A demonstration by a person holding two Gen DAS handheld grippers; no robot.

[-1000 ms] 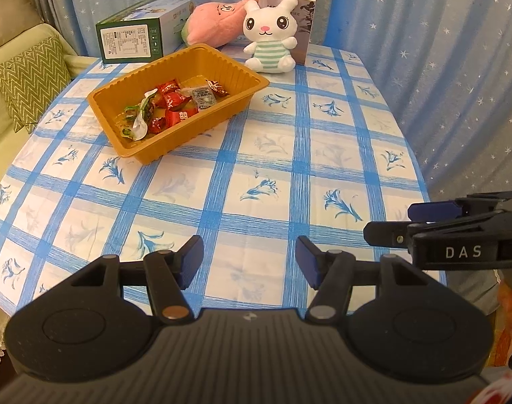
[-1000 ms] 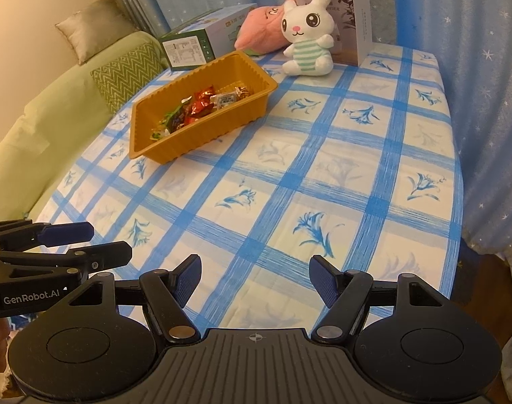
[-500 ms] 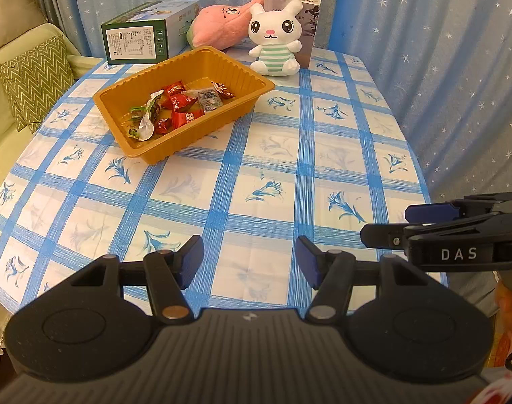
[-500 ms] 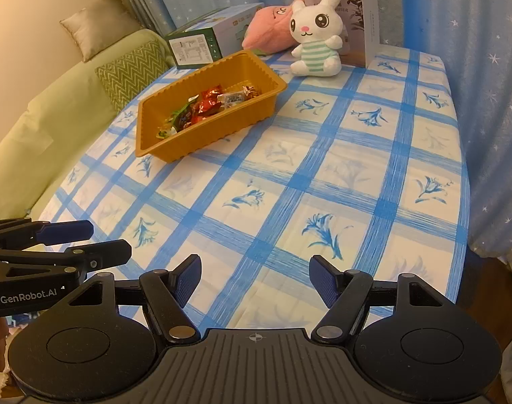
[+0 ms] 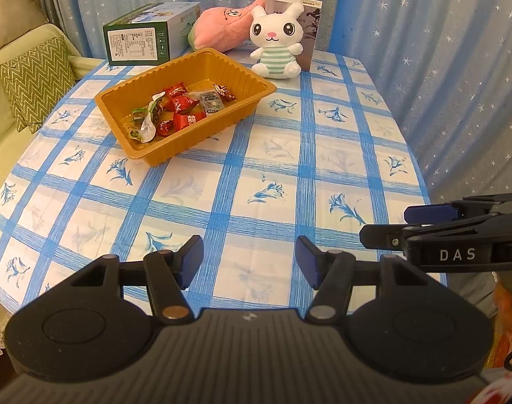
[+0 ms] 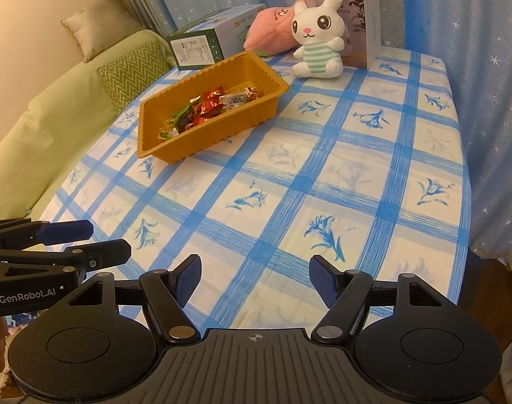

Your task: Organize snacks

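An orange plastic tray [image 5: 195, 144] stands on the far left part of the blue-checked tablecloth, with several wrapped snacks [image 5: 182, 107] lying inside it. My left gripper [image 5: 249, 256] is open over the near edge of the table, and nothing is between its blue pads. To its right, my right gripper [image 5: 384, 225] is also open and empty. In the right wrist view the tray [image 6: 222, 134] and its snacks [image 6: 209, 106] sit far ahead on the left. There my right gripper [image 6: 255, 272] is spread open, with my left gripper [image 6: 109, 237] beside it. Both are well short of the tray.
Along the back of the table stand a green box [image 5: 138, 43], a pink plush [image 5: 222, 30], a white rabbit plush [image 5: 278, 47] and a tall white box [image 5: 309, 23]. A green sofa with a zigzag cushion [image 5: 34, 80] lies left. Blue star curtains hang behind and right.
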